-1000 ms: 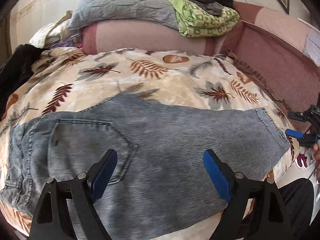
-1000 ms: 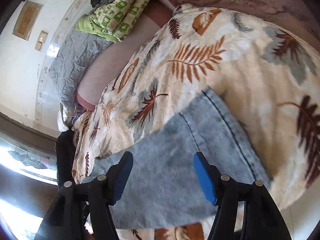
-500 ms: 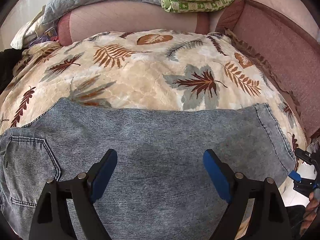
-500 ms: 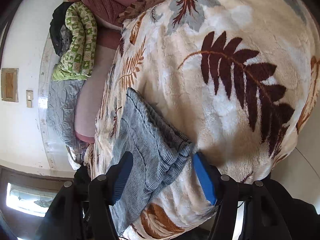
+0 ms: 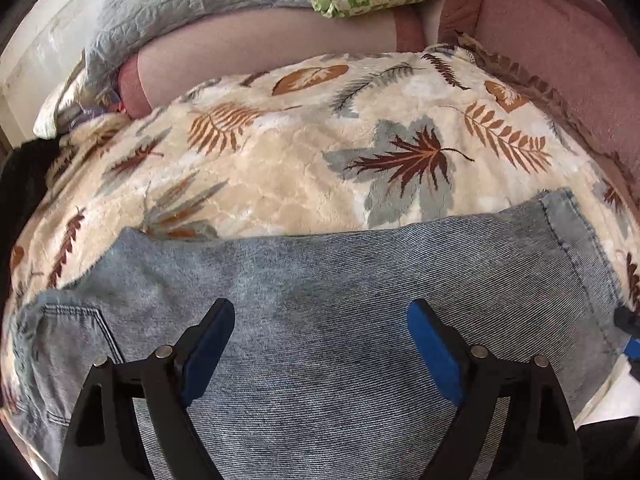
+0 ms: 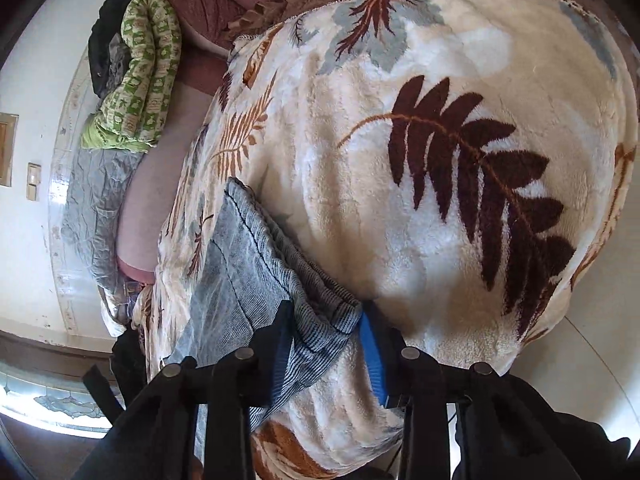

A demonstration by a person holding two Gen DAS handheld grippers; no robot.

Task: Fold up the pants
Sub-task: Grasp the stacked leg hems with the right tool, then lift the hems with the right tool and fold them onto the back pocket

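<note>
Pants (image 5: 360, 280) on leaf-print blanket (image 5: 304, 168); left hand-held gripper (image 5: 320, 344) gapes, right hand-held gripper (image 6: 326, 344) closing, pinches hem.

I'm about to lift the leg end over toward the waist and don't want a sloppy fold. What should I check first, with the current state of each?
1. Right gripper around the hem of the jeans: ok; jaws have just been closing, denim between them.
2. Both stacked leg layers caught: cannot tell.
3. Leaf blanket kept out of the right pinch: cannot tell; the blue pad lies against it.
4. Left gripper free of cloth: ok, open above the jeans.
5. Jeans lying flat: ok.
</note>
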